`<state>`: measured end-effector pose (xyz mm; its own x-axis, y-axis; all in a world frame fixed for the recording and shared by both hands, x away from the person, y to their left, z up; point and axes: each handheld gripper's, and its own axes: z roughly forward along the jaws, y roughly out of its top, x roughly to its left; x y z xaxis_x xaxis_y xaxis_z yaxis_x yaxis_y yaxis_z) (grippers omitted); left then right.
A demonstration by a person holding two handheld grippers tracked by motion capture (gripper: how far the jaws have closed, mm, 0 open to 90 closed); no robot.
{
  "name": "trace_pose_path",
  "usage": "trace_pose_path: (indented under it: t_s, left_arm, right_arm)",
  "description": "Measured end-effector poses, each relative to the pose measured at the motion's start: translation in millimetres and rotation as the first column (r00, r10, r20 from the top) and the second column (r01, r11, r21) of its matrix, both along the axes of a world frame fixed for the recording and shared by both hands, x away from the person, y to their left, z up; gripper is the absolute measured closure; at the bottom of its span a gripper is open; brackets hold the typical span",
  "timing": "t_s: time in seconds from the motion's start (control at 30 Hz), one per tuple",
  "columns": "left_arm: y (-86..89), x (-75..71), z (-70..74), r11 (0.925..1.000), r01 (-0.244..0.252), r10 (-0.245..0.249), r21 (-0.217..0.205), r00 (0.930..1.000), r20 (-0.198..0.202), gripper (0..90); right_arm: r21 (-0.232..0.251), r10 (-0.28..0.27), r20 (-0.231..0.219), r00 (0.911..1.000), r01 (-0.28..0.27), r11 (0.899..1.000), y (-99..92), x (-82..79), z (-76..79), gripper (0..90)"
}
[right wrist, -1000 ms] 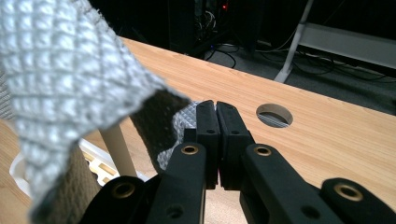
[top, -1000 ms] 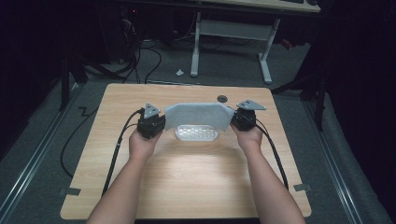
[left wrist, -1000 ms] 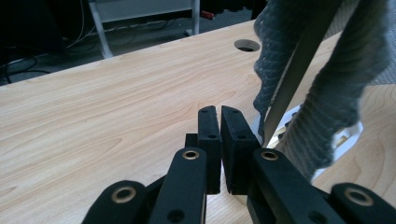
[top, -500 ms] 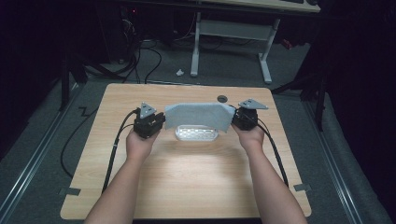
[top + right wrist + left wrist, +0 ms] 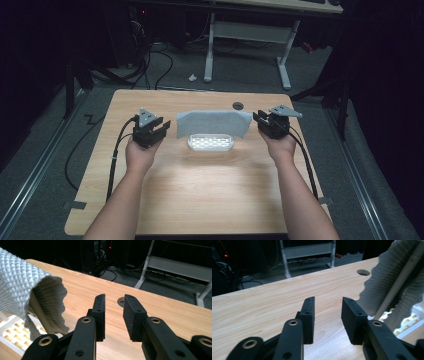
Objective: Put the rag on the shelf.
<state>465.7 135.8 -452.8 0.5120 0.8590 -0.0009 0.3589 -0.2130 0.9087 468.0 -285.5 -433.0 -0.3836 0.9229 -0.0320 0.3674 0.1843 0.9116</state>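
Note:
A grey woven cloth (image 5: 212, 122) hangs draped over a thin white rod (image 5: 397, 286) above a white perforated tray (image 5: 211, 143) at mid-table. My left gripper (image 5: 166, 126) sits just off the cloth's left edge, open, with nothing between its jaws. My right gripper (image 5: 256, 120) sits just off the cloth's right edge, also open and holding nothing. In the left gripper view the cloth (image 5: 387, 282) hangs to the right of my left gripper (image 5: 328, 312). In the right gripper view the cloth (image 5: 20, 282) and tray (image 5: 12, 336) lie to the left of my right gripper (image 5: 114, 312).
The wooden table (image 5: 200, 190) has a round cable hole (image 5: 238, 105) behind the cloth. A white-legged desk frame (image 5: 247, 30) and cables stand on the floor beyond the far edge. Bare wood lies between the person's forearms.
Both grippers have drawn outward from the cloth's ends, the left one farther. The cloth stays draped over the rod and tray.

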Motion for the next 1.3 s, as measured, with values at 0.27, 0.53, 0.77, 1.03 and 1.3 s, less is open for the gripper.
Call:
trace_pose_path:
  t_s: [0.27, 0.53, 0.77, 1.03, 1.3]
  left_arm:
    - [13.4, -20.0, 3.2, 0.9994, -0.016, 0.016, -0.029, 0.9998, 0.009, 57.2]
    - [31.0, -50.3, -3.3, 0.9986, -0.008, 0.009, -0.053, 1.0, 0.003, 53.3]
    - [40.7, -84.5, -9.8, 0.9978, 0.054, -0.054, -0.038, 0.9985, -0.011, 50.5]
    - [28.3, -137.2, -29.1, 0.9902, 0.139, -0.14, -0.009, 0.9869, -0.08, 45.9]
    - [-0.7, -178.5, -65.5, 0.9723, 0.234, -0.229, 0.007, 0.9584, -0.17, 44.4]
  right_arm:
    - [0.022, -0.005, 0.01, 0.9999, 0.005, 1.0, -12.7, -20.1, -2.8, 70.9]
    - [0.015, -0.01, 0.004, 0.9999, 0.01, 1.0, -22.7, -44.7, -5.0, 63.9]
    - [-0.025, 0.027, 0.024, 0.9993, -0.027, 0.999, -18.4, -77.6, -4.6, 57.8]
    - [-0.076, 0.04, 0.019, 0.999, -0.038, 0.996, 1.8, -135.4, -22.1, 50.0]
    - [-0.088, 0.047, -0.04, 0.9981, -0.05, 0.995, 25.3, -190.2, -64.7, 43.4]
